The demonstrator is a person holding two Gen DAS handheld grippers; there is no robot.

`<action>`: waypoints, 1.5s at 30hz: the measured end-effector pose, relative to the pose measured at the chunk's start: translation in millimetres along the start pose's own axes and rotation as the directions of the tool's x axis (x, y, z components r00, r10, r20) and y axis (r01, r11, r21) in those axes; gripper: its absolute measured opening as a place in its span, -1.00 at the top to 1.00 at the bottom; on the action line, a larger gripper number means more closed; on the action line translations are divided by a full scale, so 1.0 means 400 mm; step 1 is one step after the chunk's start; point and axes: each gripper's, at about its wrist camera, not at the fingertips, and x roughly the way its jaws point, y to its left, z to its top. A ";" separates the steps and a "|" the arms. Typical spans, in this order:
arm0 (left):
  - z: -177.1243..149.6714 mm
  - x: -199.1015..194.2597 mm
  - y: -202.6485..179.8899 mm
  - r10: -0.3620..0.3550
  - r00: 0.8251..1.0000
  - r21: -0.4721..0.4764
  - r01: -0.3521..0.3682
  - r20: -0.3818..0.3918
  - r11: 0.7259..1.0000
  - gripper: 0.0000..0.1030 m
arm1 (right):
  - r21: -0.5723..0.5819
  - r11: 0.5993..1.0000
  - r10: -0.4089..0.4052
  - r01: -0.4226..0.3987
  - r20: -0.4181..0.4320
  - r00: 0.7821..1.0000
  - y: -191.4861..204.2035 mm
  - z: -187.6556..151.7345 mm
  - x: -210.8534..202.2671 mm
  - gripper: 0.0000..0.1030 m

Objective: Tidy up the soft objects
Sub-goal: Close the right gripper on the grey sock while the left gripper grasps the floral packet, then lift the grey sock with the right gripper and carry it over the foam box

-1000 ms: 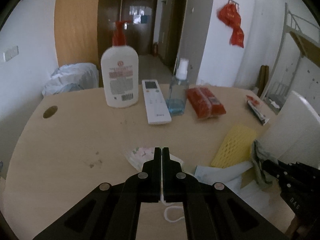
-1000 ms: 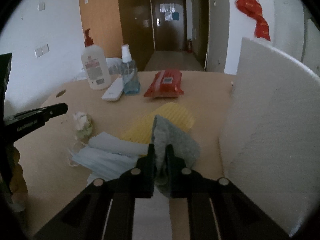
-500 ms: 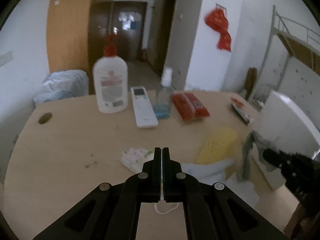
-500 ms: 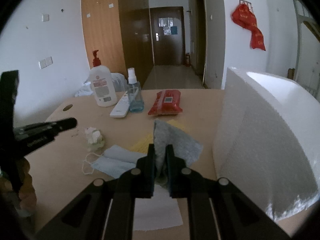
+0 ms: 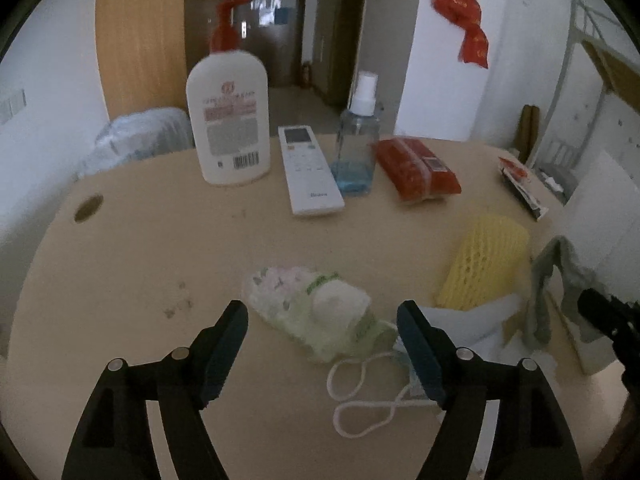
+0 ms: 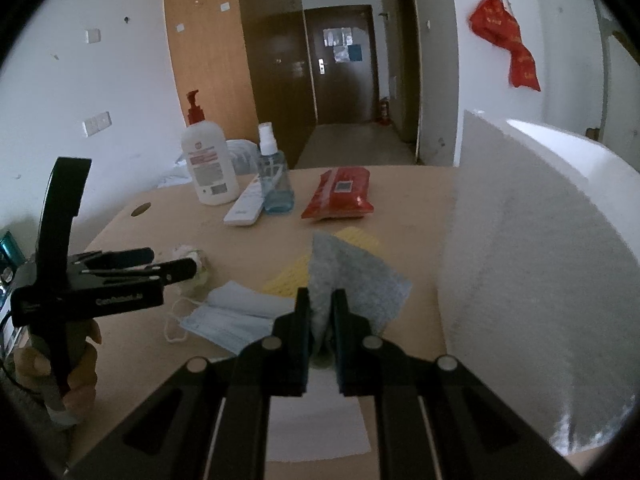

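My left gripper (image 5: 322,316) hangs low over the table (image 5: 132,264) with its jaws opening wide. A crumpled pale green and white soft packet (image 5: 316,312) lies between the fingertips, and the pads are clear of it. Just right of that lies a light blue face mask (image 6: 236,316), its white ear loops (image 5: 360,392) spread toward me. My right gripper (image 6: 320,308) is shut on a grey cloth (image 6: 348,276) and holds it up off the table. A yellow foam net (image 5: 484,264) lies behind the cloth. The left gripper (image 6: 172,268) also shows at the left of the right wrist view.
At the back stand a white lotion bottle (image 5: 230,120), a white remote (image 5: 308,168), a blue spray bottle (image 5: 356,152) and a red wipes packet (image 5: 416,168). A tall white foam box (image 6: 540,260) fills the right side. White paper (image 6: 320,420) lies under the right gripper.
The left jaws have gone from shut to wide open, and that gripper has dropped closer to the soft packet. The right gripper still holds the grey cloth.
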 end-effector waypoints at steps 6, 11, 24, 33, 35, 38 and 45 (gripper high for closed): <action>0.025 0.043 -0.023 0.075 0.997 0.053 -0.075 -0.007 0.996 -0.54 | -0.003 1.000 0.022 -0.022 -0.004 1.000 0.003 -0.002 0.009 0.75; 0.032 0.084 -0.003 0.104 0.992 0.035 -0.102 -0.064 0.994 0.02 | 0.001 1.000 0.025 -0.025 -0.006 1.000 0.005 -0.001 0.013 0.75; 0.038 -0.004 0.004 0.079 0.996 0.020 -0.079 0.029 0.997 0.73 | 0.005 1.000 -0.009 0.009 0.039 0.999 -0.001 0.010 -0.037 0.75; 0.031 -0.142 -0.007 0.048 0.987 0.007 -0.049 0.155 0.999 0.73 | -0.009 1.000 -0.023 0.024 0.079 0.997 0.026 0.012 -0.090 0.75; 0.022 -0.177 -0.013 0.037 0.982 0.008 -0.039 0.184 0.999 0.73 | -0.013 1.000 -0.024 0.025 0.086 0.996 0.030 0.008 -0.101 0.75; 0.006 -0.221 -0.016 0.022 0.977 0.005 -0.024 0.211 1.000 0.73 | -0.013 1.000 -0.023 0.024 0.095 0.995 0.034 0.004 -0.116 0.75; -0.045 -0.329 -0.037 0.001 0.960 0.018 -0.006 0.281 1.000 0.73 | -0.019 1.000 -0.015 0.018 0.139 0.990 0.049 -0.004 -0.168 0.75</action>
